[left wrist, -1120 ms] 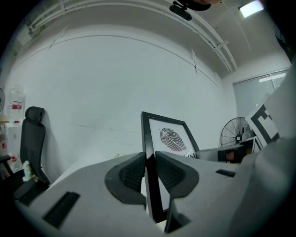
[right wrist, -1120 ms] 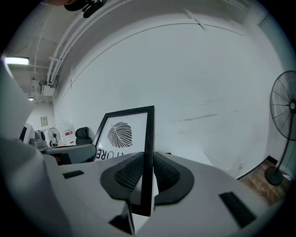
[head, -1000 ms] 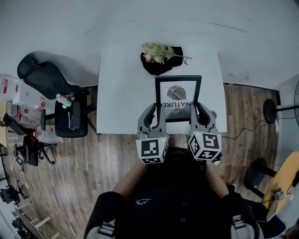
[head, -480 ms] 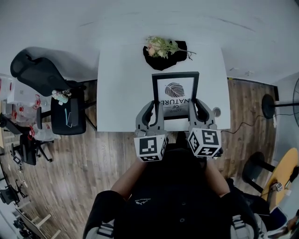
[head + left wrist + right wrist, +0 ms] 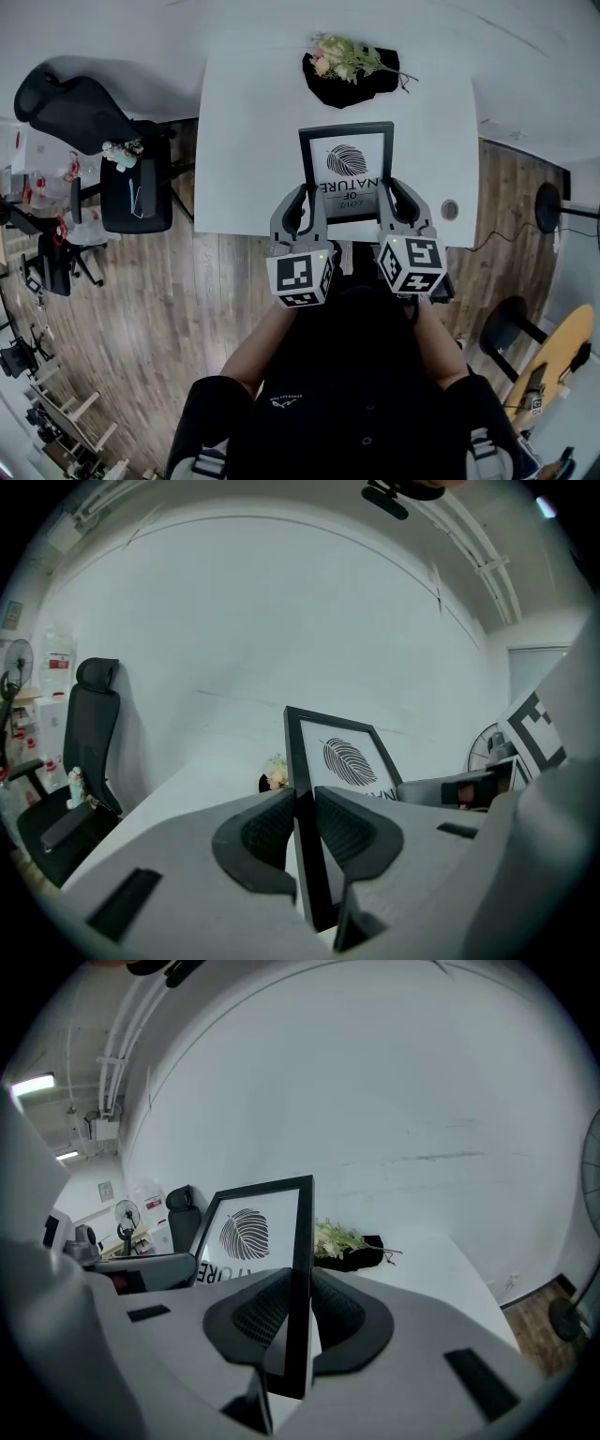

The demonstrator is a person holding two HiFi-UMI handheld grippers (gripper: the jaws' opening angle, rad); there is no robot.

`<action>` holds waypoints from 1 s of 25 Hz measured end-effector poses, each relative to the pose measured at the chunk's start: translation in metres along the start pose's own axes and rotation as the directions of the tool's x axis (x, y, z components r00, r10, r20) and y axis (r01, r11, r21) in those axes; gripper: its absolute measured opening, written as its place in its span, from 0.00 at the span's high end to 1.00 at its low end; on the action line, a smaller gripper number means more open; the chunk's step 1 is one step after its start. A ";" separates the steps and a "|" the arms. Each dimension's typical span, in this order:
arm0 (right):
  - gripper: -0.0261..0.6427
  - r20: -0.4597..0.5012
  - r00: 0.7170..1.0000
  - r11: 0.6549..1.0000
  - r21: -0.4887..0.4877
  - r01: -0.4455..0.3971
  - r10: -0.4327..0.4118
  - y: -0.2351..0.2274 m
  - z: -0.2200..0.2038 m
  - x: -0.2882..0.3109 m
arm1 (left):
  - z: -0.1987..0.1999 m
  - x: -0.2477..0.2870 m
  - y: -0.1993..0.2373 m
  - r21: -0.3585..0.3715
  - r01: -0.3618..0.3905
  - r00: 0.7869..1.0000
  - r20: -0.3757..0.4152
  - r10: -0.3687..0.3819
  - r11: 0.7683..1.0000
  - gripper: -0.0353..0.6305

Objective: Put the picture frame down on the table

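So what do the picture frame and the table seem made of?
The picture frame: thin black moulding with a dull, even finish, wood or plastic, can't tell which. The table: smooth plain white top, probably laminate or painted board.

Black-railed picture frame (image 5: 346, 173), white leaf print and lettering inside. Faces upward, pinched at both side rails, over the white table (image 5: 248, 141) near its 6 o'clock edge.

Noted: left claw (image 5: 304, 195) and right claw (image 5: 395, 190) are grey moulded shells with black ribbed pads (image 5: 258, 834); each carries a cube (image 5: 300, 277) of black-and-white square markers. Person wears a black top (image 5: 356, 394) with small white logo (image 5: 281, 404).
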State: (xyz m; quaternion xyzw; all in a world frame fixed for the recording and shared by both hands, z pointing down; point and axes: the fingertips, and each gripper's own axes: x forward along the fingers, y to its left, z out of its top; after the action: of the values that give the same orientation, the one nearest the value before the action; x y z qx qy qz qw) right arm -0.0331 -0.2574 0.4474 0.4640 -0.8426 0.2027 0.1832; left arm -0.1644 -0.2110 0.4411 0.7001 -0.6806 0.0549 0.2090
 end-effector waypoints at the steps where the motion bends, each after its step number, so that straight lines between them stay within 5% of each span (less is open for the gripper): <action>1: 0.86 -0.015 1.000 1.000 -0.001 -0.008 0.008 0.001 -0.004 0.005 | -0.004 0.002 0.004 -0.008 -0.010 1.000 -0.009 0.010 1.000 0.83; 14: 0.86 -0.177 0.980 0.996 -0.010 -0.092 0.089 -0.002 -0.048 0.063 | -0.059 0.034 0.035 -0.093 -0.120 0.984 -0.140 0.106 0.988 0.83; 25: 0.86 -0.337 0.934 0.993 0.011 -0.118 0.115 -0.018 -0.097 0.103 | -0.121 0.064 0.048 -0.171 -0.212 0.944 -0.290 0.157 0.962 0.83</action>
State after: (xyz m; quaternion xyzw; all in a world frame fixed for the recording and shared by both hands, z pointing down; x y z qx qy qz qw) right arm -0.0575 -0.2898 0.5848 0.3711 -0.8256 0.2858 0.3145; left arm -0.1816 -0.2254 0.5840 0.5941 -0.7100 0.1018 0.3642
